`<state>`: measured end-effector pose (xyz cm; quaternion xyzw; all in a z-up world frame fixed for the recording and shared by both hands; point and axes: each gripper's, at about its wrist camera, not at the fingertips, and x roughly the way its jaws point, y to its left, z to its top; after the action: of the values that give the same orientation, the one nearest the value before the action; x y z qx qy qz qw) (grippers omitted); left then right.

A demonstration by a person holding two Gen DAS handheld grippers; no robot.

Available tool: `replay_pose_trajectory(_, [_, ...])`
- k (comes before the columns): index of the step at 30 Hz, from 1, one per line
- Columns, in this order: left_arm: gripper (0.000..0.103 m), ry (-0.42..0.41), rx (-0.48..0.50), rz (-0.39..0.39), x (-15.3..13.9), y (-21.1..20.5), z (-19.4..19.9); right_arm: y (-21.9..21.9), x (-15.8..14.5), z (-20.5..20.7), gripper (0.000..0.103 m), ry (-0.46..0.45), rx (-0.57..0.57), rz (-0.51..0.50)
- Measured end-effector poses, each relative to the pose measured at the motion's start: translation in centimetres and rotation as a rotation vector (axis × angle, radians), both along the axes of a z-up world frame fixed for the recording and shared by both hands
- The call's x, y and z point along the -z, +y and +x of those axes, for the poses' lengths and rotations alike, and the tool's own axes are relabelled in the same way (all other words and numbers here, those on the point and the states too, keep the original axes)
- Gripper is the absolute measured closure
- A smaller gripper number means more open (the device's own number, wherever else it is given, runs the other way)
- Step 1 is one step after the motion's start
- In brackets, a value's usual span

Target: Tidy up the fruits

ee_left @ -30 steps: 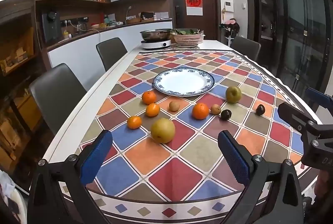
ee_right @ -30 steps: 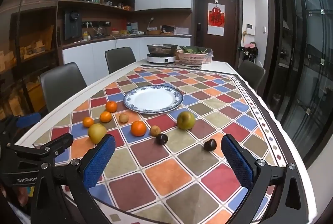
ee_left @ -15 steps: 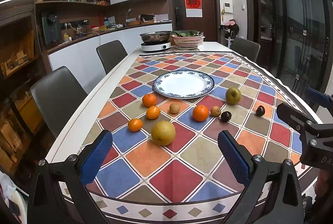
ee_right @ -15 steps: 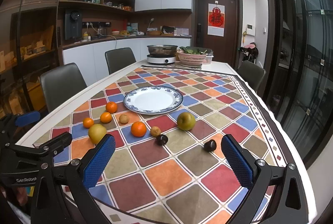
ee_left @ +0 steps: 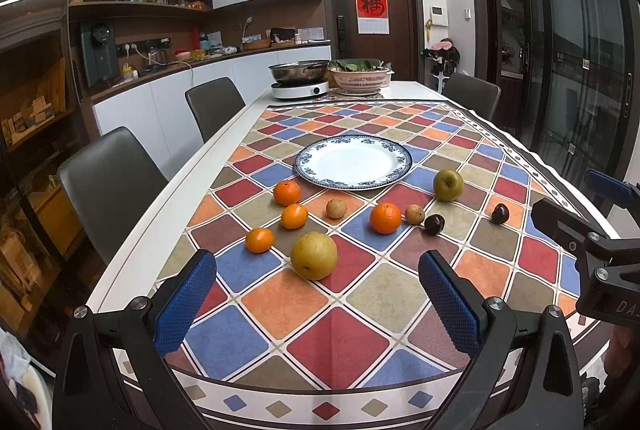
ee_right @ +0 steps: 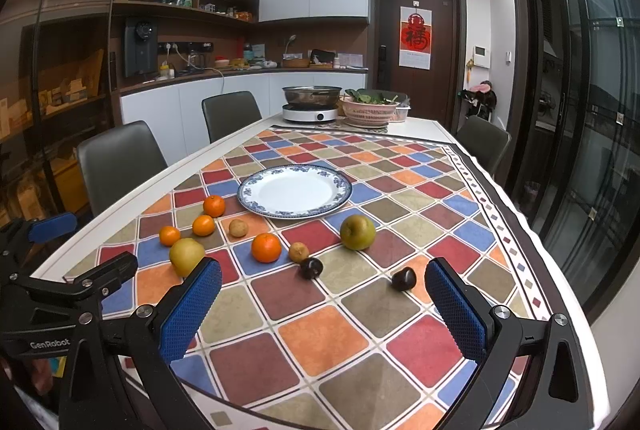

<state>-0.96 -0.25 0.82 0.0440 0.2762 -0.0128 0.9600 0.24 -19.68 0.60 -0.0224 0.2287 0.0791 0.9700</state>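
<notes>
An empty blue-rimmed white plate (ee_left: 404, 155) (ee_right: 246, 196) sits mid-table. In front of it lie several oranges (ee_left: 385, 217) (ee_right: 266, 247), a yellow pear (ee_left: 314, 256) (ee_right: 186, 256), a green pear (ee_left: 448, 184) (ee_right: 357, 232), two small brown fruits (ee_left: 336, 208) (ee_right: 299, 252) and two dark fruits (ee_left: 434, 223) (ee_right: 403, 278). My left gripper (ee_left: 318, 300) is open and empty, just short of the yellow pear. My right gripper (ee_right: 322, 304) is open and empty, near the dark fruits.
The checked cloth covers the table (ee_left: 304, 310). An induction cooker with a pot (ee_left: 299, 78) and a pink basket of greens (ee_left: 362, 75) stand at the far end. Dark chairs (ee_left: 110, 182) line the left side; another chair (ee_right: 484, 142) is at far right.
Both grippers have drifted slightly; the left view has tilted up a little. The fruits and plate have not moved.
</notes>
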Motion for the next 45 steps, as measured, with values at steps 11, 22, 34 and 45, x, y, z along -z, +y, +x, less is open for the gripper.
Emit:
replay_pose_trajectory(11, [0.000, 0.000, 0.000, -0.001, 0.04, 0.03, 0.00, -0.08, 0.00, 0.07, 0.001, 0.001, 0.000, 0.001])
replay_pose_trajectory(22, [0.000, -0.001, 0.000, -0.001, 0.09, 0.04, -0.02, -0.09, -0.01, 0.06, 0.001, 0.001, 0.001, 0.002])
replay_pose_trajectory(34, [0.000, 0.000, 0.000, -0.002, 0.11, 0.06, -0.02, -0.10, 0.00, 0.07, 0.001, 0.004, 0.001, 0.004])
replay_pose_trajectory(45, [0.000, 0.010, 0.001, -0.002, 0.25, 0.09, 0.14, -0.01, 0.66, 0.40, 0.001, 0.026, -0.005, 0.007])
